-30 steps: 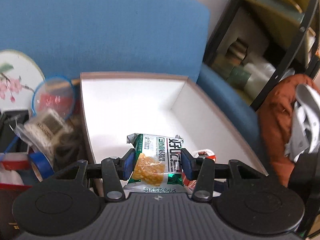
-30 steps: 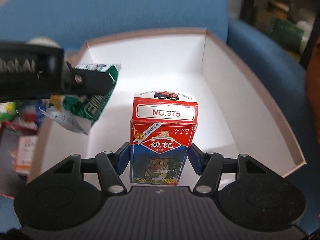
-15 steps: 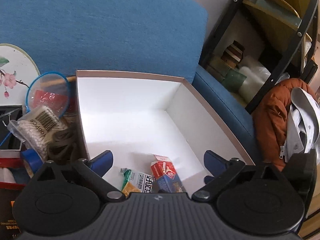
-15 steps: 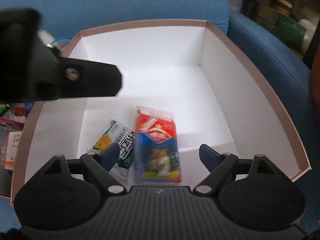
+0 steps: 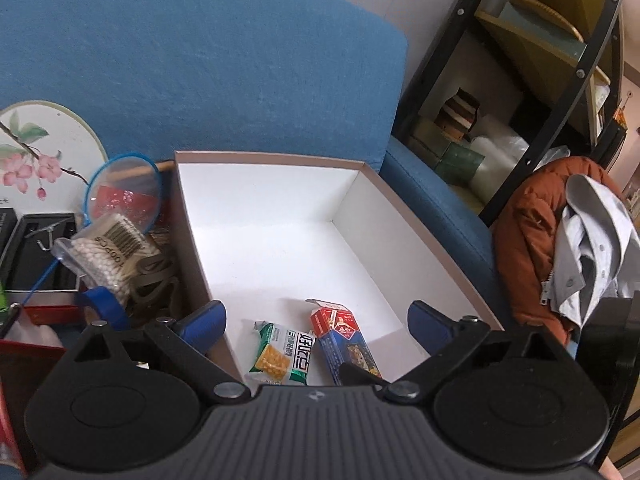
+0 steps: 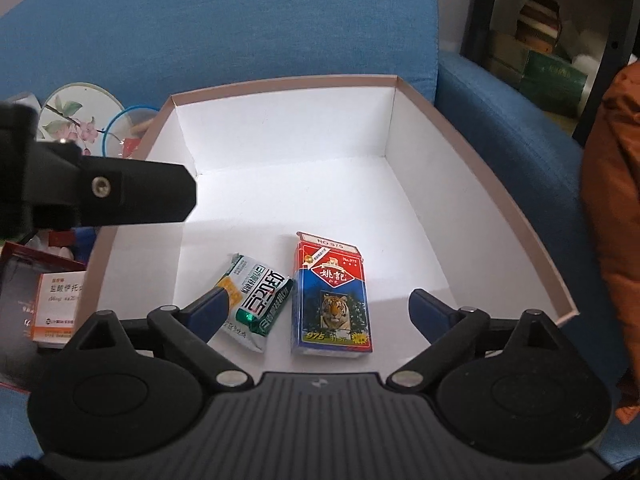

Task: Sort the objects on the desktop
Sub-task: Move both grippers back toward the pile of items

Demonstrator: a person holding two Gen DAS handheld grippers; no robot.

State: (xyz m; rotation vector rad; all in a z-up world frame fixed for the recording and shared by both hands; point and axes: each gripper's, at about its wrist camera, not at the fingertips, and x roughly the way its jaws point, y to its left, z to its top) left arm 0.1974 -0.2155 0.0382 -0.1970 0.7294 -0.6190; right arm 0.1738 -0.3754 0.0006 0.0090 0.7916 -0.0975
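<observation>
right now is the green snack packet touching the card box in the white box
Cannot tell. In the right wrist view the snack packet's upper corner reaches the card box's left edge with no clear gap; the left wrist view does not settle it either.

Soft, even light fell into my views; the white box [image 6: 280, 184] shone brightest. Edges bowed with fisheye distortion. My other tool [image 6: 100, 196] loomed dark, slightly soft; faint shadows under the packs.

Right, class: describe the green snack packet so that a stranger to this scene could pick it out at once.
Find the white-lined box on the blue sofa. Two things lie flat on its floor near the front. The green snack packet is the left one, a crinkly foil wrapper, unlike the stiff red and blue card box with a tiger beside it.
</observation>
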